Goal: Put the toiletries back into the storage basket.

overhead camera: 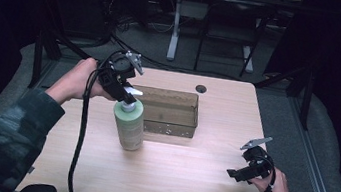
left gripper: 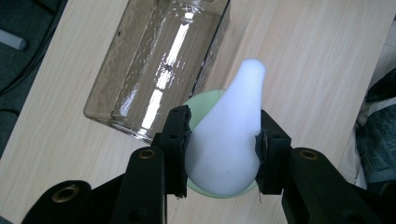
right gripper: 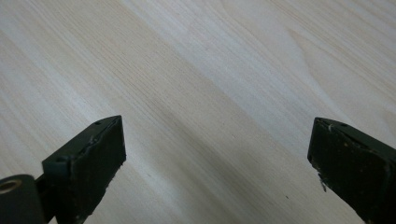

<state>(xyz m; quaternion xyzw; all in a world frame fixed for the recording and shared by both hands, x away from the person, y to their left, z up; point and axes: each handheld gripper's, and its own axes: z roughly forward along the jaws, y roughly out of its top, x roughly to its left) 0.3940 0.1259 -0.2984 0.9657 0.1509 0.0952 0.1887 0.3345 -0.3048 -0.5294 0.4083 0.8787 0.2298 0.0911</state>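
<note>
— Where was the bottle (overhead camera: pixel 129 124)?

— Upright on the surface (overhead camera: pixel 187 179), just in front of the bin's (overhead camera: pixel 171 111) near left corner, its base close to the bin's front wall. The bin was the clear, brownish one, lying toward the far middle of the surface.

— And the left gripper (overhead camera: pixel 126 91)?

— Directly above the bottle, coming down at a slant from the side away from the bin. In the left gripper view its jaws were clamped on the white pump head (left gripper: pixel 229 140) from both sides (the nozzle pointed away from the camera, toward the bin's corner).

— The right gripper (overhead camera: pixel 241 174)?

— Well apart from the bin, off toward the near right of the surface, held low in the hand. Its jaws stood wide, with bare wood between them.
</note>
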